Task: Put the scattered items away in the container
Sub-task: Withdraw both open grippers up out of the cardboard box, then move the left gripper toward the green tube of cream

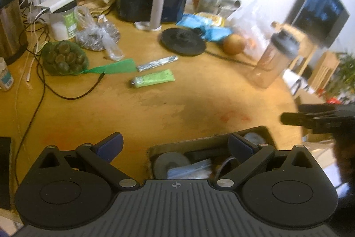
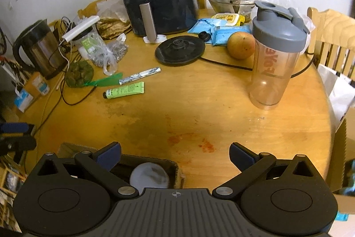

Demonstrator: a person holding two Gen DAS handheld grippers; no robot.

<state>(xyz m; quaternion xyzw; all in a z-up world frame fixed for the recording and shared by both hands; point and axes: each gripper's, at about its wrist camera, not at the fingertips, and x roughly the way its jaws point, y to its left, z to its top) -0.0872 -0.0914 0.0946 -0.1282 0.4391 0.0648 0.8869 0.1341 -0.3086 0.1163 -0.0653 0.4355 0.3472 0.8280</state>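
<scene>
**Handling: green tube**

The tube (image 2: 125, 90) lay flat on the desk (image 2: 199, 108), left of centre frame, just beside a foil stick (image 2: 140, 75). It appeared light, soft and squeezable; grip mid-body, across its width. Both claws, left (image 1: 175, 144) and right (image 2: 175, 153), were spread and empty above the box (image 1: 153, 153).

Green tube (image 2: 125, 90) lies flat mid-table — cardboard container (image 1: 208, 139) part-filled.
</scene>
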